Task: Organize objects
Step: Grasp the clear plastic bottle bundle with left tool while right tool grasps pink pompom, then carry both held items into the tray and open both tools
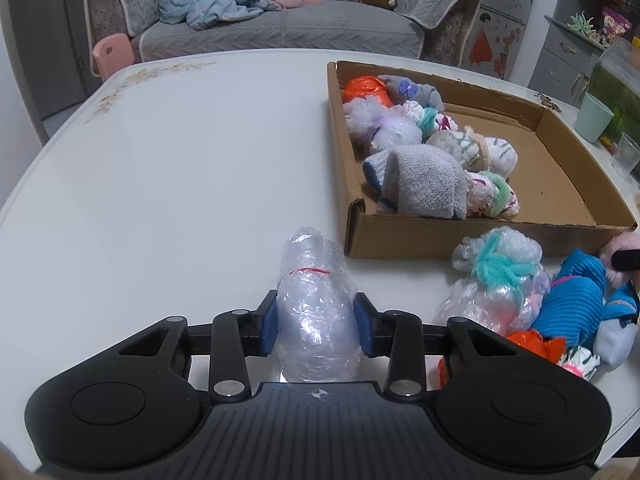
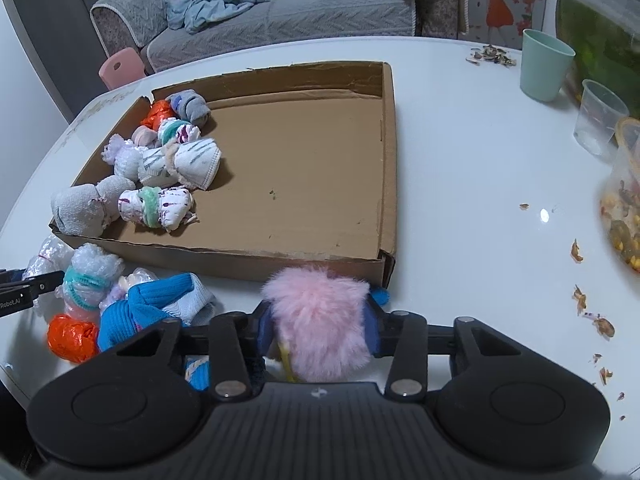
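My left gripper (image 1: 316, 326) is shut on a clear bubble-wrap bundle (image 1: 314, 300) tied with a red band, which rests on the white table (image 1: 180, 160). A fluffy pink bundle (image 2: 320, 320) sits between the blue pads of my right gripper (image 2: 318, 330), which is shut on it just in front of the box's near wall. The shallow cardboard box (image 2: 384, 160) holds several rolled socks and wrapped bundles along its left side (image 2: 160, 168). A loose pile lies before the box: a bubble-wrap bundle with teal yarn (image 1: 496, 268), a blue knit sock (image 1: 572, 300) and an orange foil bundle (image 2: 72, 338).
A mint cup (image 2: 546, 66), a clear plastic cup (image 2: 600, 120) and a food container (image 2: 624, 208) stand at the table's right, with crumbs (image 2: 580, 296) scattered nearby. Behind the table are a grey sofa (image 1: 260, 28) and a pink stool (image 1: 112, 54).
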`<state>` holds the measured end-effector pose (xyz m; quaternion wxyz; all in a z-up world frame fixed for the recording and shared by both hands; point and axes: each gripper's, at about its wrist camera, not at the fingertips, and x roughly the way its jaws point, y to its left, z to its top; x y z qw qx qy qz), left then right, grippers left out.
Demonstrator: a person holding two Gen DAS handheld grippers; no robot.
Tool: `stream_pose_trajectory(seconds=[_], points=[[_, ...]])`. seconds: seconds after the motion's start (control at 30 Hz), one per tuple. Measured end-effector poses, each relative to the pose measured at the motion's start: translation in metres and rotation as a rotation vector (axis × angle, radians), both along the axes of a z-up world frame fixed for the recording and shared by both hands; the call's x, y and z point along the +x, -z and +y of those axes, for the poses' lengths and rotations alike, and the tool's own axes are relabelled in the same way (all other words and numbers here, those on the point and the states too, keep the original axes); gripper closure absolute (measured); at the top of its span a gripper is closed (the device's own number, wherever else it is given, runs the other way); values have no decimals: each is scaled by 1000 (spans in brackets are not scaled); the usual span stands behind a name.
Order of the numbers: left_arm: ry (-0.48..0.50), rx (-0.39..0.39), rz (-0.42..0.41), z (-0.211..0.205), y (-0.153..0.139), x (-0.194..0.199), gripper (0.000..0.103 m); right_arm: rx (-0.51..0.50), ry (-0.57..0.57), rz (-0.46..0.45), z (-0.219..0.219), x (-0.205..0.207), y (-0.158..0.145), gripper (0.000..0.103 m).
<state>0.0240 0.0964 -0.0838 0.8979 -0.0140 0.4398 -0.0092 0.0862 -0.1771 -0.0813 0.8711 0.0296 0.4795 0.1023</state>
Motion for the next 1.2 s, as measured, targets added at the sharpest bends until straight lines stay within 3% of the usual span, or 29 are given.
stream_pose_trajectory(seconds=[0.43, 0.7, 0.93, 1.2], points=[[-41, 7, -21, 15, -27, -52, 58, 27, 53, -14, -22, -11, -12, 67], [45, 39, -118, -3, -71, -74, 58, 96, 71, -98, -38, -31, -47, 67], [129, 83, -226, -20, -121, -55, 58, 142, 69, -181, -46, -23, -77, 67], [252, 105, -295, -62, -148, 1, 58, 133, 3, -271, -37, 17, -107, 67]])
